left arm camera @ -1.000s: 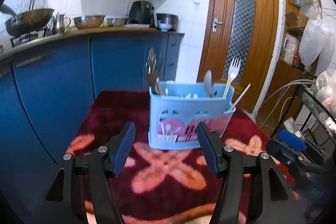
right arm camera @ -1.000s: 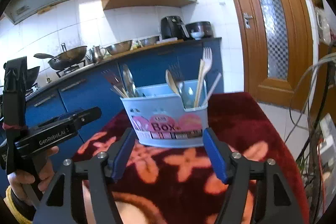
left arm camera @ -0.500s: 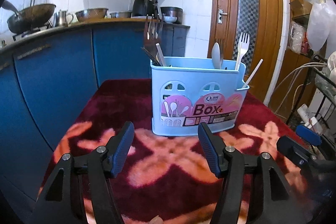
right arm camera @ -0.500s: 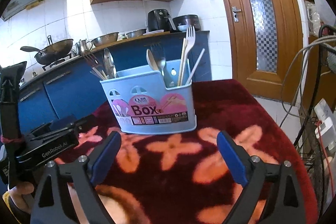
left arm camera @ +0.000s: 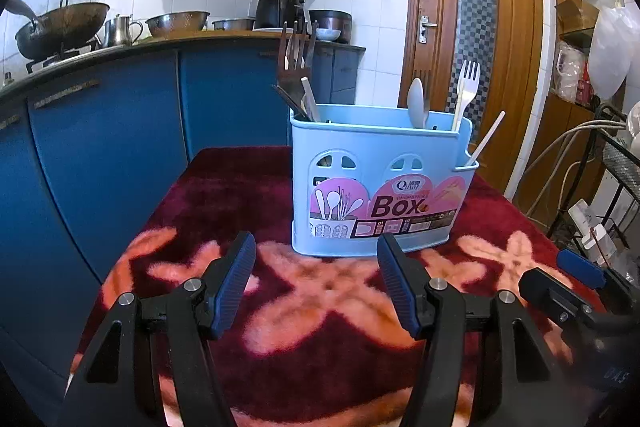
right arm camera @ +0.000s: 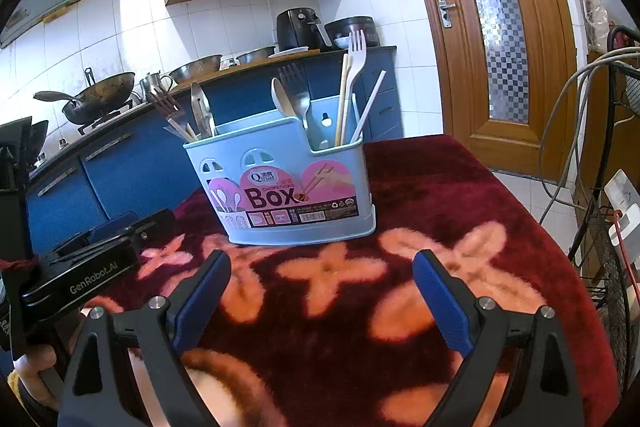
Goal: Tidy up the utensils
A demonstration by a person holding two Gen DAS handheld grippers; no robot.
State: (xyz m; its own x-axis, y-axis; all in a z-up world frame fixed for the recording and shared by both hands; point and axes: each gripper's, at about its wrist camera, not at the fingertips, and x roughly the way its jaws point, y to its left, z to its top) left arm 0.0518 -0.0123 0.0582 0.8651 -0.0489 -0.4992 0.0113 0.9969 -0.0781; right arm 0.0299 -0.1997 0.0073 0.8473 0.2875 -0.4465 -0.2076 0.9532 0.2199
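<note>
A light blue utensil box (left arm camera: pixel 380 187) (right arm camera: pixel 280 179) stands upright on a dark red cloth with pink flowers (left arm camera: pixel 240 187). In its compartments stand a white fork (left arm camera: pixel 468 79), a white spoon (left arm camera: pixel 417 103), a pale chopstick (left arm camera: pixel 486 139) and a dark wooden fork (left arm camera: pixel 294 67). The right wrist view adds a metal spoon (right arm camera: pixel 200 107) and a brown fork (right arm camera: pixel 164 103) at the box's left end. My left gripper (left arm camera: pixel 315 247) hangs open just short of the box, nothing between its fingers. My right gripper (right arm camera: pixel 322 263) stands wide open and empty, a little short of the box.
Blue kitchen cabinets (left arm camera: pixel 100 147) run behind and to the left of the table. Their counter carries a wok (left arm camera: pixel 60 27) and bowls. A wooden door (left arm camera: pixel 472 47) is behind. A wire rack with cables (right arm camera: pixel 608 247) stands close to the table's right edge.
Both grippers have sunk toward the cloth, so the box sits higher in each view. The right gripper's jaws have spread wider. The left jaws are unchanged.
</note>
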